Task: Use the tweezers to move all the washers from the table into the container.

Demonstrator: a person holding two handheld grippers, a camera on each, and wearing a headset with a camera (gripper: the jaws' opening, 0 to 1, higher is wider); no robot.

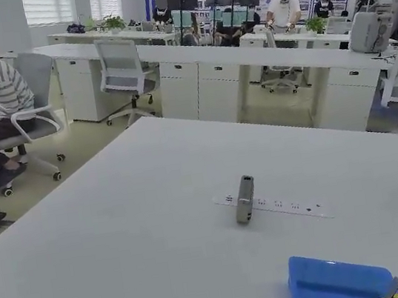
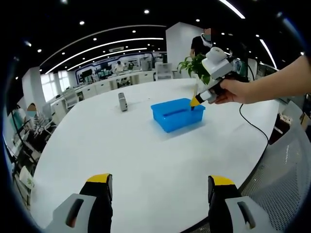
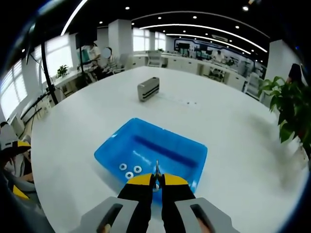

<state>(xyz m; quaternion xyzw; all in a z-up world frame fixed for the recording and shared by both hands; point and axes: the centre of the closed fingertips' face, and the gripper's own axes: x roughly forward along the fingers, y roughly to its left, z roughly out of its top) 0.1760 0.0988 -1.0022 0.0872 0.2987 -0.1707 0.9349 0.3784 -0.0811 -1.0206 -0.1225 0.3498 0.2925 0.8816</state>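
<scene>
Three washers (image 3: 129,175) in blue container (image 3: 163,145) look light, stiff, slippery; pinch across the ring. The right tongs (image 3: 156,180) clamp tweezers (image 3: 157,168); left tongs (image 2: 161,179) gape, empty.

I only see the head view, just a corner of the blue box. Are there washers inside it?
Observer: Yes. The right gripper view shows three small pale metal ring washers lying in the blue plastic container.
Operator: Where are the tweezers?
Observer: The thin metal tweezers are clamped in the right gripper, tips over the container.
Operator: And the other gripper?
Observer: The left gripper is open above the white table, holding nothing.
</scene>
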